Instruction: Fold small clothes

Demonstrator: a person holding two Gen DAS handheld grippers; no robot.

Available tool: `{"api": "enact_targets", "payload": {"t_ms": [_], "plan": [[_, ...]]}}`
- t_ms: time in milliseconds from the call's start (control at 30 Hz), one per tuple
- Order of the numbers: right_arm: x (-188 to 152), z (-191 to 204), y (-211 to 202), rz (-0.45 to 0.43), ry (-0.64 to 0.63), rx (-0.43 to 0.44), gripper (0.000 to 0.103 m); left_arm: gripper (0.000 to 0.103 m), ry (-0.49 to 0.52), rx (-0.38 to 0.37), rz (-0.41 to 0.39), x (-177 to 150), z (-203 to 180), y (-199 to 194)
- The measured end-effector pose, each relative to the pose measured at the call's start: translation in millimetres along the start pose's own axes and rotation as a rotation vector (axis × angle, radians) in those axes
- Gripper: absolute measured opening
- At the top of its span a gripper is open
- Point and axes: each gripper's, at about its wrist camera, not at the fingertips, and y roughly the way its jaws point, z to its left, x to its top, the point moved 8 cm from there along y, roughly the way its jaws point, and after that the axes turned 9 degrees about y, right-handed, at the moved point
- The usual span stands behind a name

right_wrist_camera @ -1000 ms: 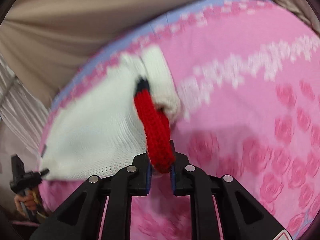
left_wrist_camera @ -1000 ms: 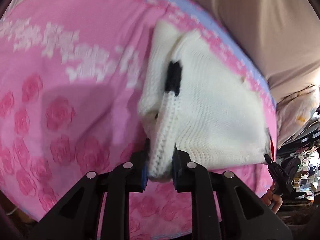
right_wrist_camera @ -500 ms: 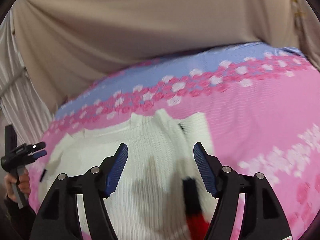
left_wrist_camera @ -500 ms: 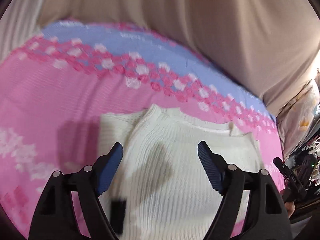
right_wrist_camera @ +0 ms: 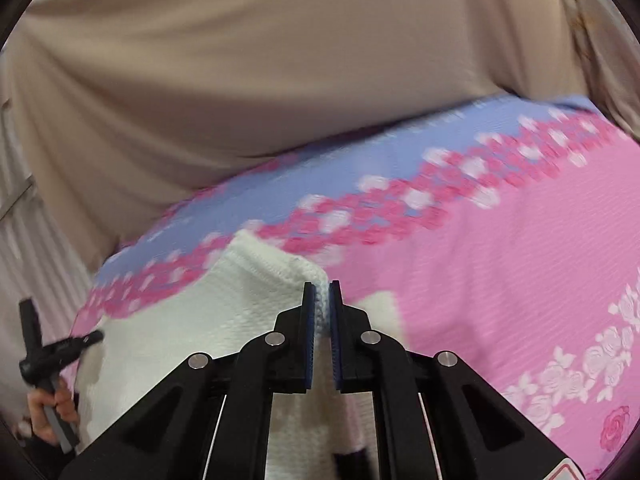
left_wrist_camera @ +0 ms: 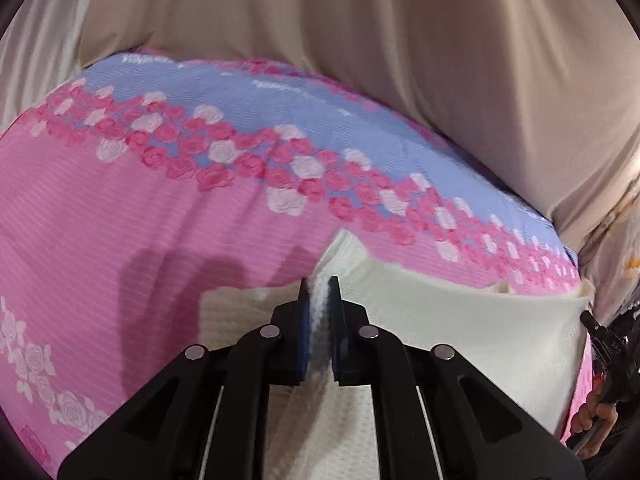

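A small white knit sweater (left_wrist_camera: 460,328) lies on a pink rose-patterned bedspread (left_wrist_camera: 140,208). My left gripper (left_wrist_camera: 319,284) is shut on a raised peak of the sweater's far edge, near its left shoulder. In the right wrist view the same sweater (right_wrist_camera: 192,320) spreads to the left, and my right gripper (right_wrist_camera: 322,286) is shut on the far edge at the other shoulder. A dark patch of the sweater's trim (right_wrist_camera: 352,458) shows low between the right gripper's arms. The near part of the garment is hidden under both grippers.
The bedspread has a lilac band (left_wrist_camera: 248,96) along its far side, where a beige draped cloth (left_wrist_camera: 360,32) rises behind it. A hand (right_wrist_camera: 44,412) holding the other gripper's handle shows at the left edge of the right wrist view. Clutter sits far right (left_wrist_camera: 624,360).
One second ago each gripper held a sleeve cuff; half a second ago both stood open over the sweater. Now both have shut on the sweater's far shoulder edge.
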Motion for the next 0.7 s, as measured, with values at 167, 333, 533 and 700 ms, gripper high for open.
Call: {"api": "enact_targets", "payload": {"t_ms": [167, 333, 533, 700], "plan": [[-11, 3, 1, -0.014, -0.04, -0.042, 0.006, 0.007, 0.005, 0.031, 0.033, -9, 7, 19], [-11, -2, 18, 0.053, -0.029, -0.044, 0.008, 0.009, 0.051, 0.073, 0.021, -13, 6, 28], [-21, 45, -55, -0.099, -0.122, -0.004, 0.018, 0.021, 0.173, 0.151, -0.028, -17, -24, -13], [-132, 153, -39, 0.219, -0.313, 0.325, 0.018, 0.038, 0.243, -0.026, -0.077, -41, -107, -50]]}}
